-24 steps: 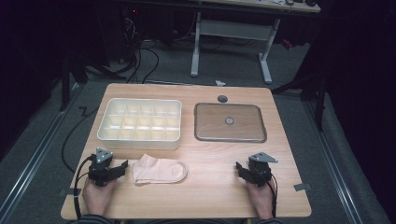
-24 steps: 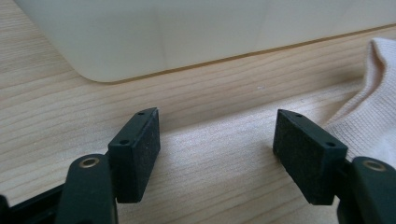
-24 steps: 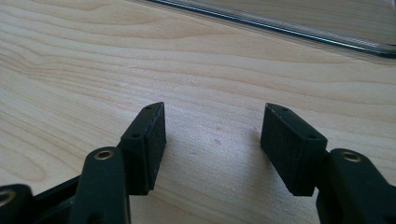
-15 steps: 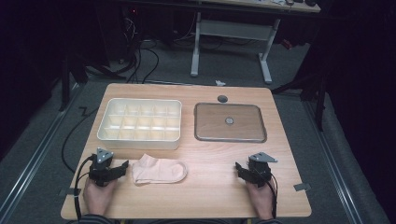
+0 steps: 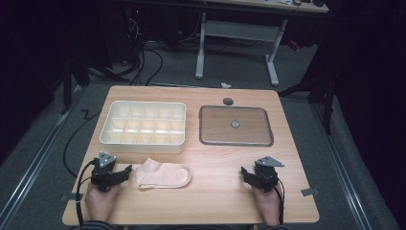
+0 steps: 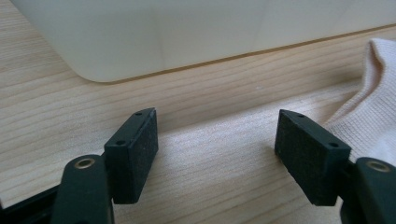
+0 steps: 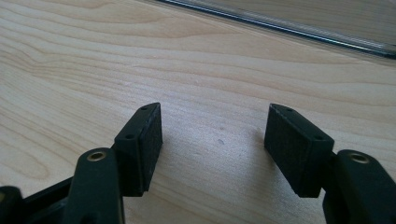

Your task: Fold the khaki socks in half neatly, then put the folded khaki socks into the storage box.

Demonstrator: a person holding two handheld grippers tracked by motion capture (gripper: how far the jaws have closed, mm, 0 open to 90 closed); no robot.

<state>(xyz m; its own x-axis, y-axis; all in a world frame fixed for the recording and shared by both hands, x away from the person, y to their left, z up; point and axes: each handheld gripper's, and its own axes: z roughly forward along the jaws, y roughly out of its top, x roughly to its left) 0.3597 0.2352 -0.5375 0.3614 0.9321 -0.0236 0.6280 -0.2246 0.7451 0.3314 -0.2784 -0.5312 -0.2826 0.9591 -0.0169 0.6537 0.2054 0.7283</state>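
A pale pink sock [image 5: 163, 175] lies flat near the table's front edge, left of centre. My left gripper [image 5: 125, 173] rests on the table just left of the sock, open, with bare wood between its jaws. In the left gripper view the sock [image 6: 369, 112] lies just beyond the right pad [image 6: 306, 149], and the cream box's wall [image 6: 187, 32] rises ahead. My right gripper [image 5: 246, 175] rests at the front right, open on bare wood; in the right gripper view [image 7: 212, 140] nothing sits between its pads.
A cream divided organizer box [image 5: 143, 125] stands at the back left. A clear flat lid [image 5: 235, 125] with a small round knob lies at the back right, its edge [image 7: 299, 28] seen ahead of the right gripper. A dark round disc [image 5: 228, 101] sits near the far edge.
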